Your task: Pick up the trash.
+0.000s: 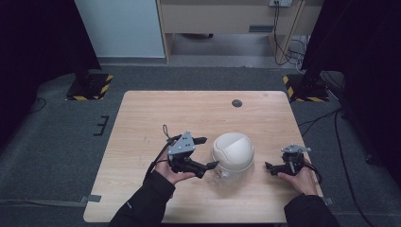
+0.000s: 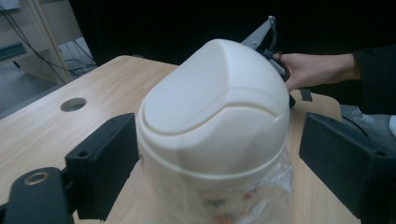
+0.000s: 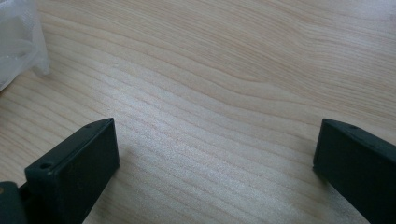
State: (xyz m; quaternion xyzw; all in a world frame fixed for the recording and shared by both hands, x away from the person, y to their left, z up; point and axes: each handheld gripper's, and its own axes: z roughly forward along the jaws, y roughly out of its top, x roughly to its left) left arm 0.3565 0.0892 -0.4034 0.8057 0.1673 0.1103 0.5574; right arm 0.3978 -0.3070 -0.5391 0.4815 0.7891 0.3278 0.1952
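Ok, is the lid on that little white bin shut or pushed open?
Shut. In the left gripper view the bin stands upright and its swing lid sits flush in the domed top with no gap. The open left gripper straddles it.

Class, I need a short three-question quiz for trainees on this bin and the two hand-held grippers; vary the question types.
1. True or false: the left hand-held gripper has its jaws spread on either side of the bin.
2. Which part of the bin is cream-coloured? A) its domed lid B) its clear body
3. Fill in: the right hand-held gripper points at the bare wooden ____.

Key: 1 true; 2 A; 3 table.
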